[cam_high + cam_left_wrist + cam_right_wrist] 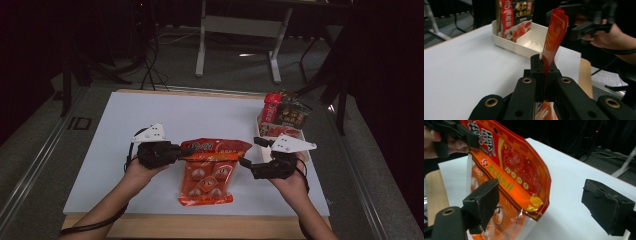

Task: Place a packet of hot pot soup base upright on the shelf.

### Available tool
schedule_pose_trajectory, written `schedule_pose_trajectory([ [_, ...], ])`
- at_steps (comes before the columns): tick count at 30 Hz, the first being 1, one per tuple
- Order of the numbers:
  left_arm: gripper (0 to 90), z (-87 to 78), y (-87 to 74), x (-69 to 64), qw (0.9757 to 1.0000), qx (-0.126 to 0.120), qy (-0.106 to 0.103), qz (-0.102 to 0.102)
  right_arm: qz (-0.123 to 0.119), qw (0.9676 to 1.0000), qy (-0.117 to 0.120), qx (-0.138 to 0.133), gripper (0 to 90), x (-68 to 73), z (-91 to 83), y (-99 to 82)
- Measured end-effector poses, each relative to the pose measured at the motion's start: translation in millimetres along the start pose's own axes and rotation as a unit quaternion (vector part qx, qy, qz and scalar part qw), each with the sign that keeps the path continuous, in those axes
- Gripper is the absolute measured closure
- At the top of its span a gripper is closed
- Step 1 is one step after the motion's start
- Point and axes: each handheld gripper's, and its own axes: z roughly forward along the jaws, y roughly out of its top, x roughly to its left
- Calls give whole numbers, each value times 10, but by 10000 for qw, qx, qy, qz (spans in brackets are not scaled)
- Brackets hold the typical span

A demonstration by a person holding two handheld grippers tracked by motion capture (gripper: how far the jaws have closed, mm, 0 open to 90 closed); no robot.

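Pinching the top edge of the red snack bag (209, 170), the left claw (186, 151) has its jaws pressed together on the foil; right claw (246, 162) spread, one jaw just beside the bag's other edge, not gripping. Bag hangs tilted near the front edge of the surface (125, 130), lower end apparently resting on it. Risk: one-sided grip on slick foil; bag may slip or swing as it lifts. White tray (260, 129) at the right edge already holds packets; a swinging bag could knock them.
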Motion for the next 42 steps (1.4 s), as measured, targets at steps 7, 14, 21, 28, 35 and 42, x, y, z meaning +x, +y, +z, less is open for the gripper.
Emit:
schedule_pose_trajectory([
  [7, 892, -48, -31, -79, 9999, -73, -115, 46, 35, 9996, 290, 69, 230, 18, 123, -5],
  [14, 888, -48, -41, -114, 9999, -89, -74, 65, -149, 9935, 986, 550, 612, 45, 297, -62],
  [21, 885, -48, -59, -115, 9999, -106, 12, 27, -39, 9893, 1308, 648, 856, 71, 318, -77],
  [28, 886, -97, 9, -149, 9999, -124, -39, 31, -200, 9885, 1273, 793, 899, 155, 236, 36],
  [35, 876, -166, 67, -192, 9995, -280, -162, 57, -196, 9889, 1338, 620, 900, 236, 73, 182],
  [42, 742, -190, 120, -224, 9986, -473, -214, 36, -313, 9888, 1384, 453, 900, 251, -97, 393],
])
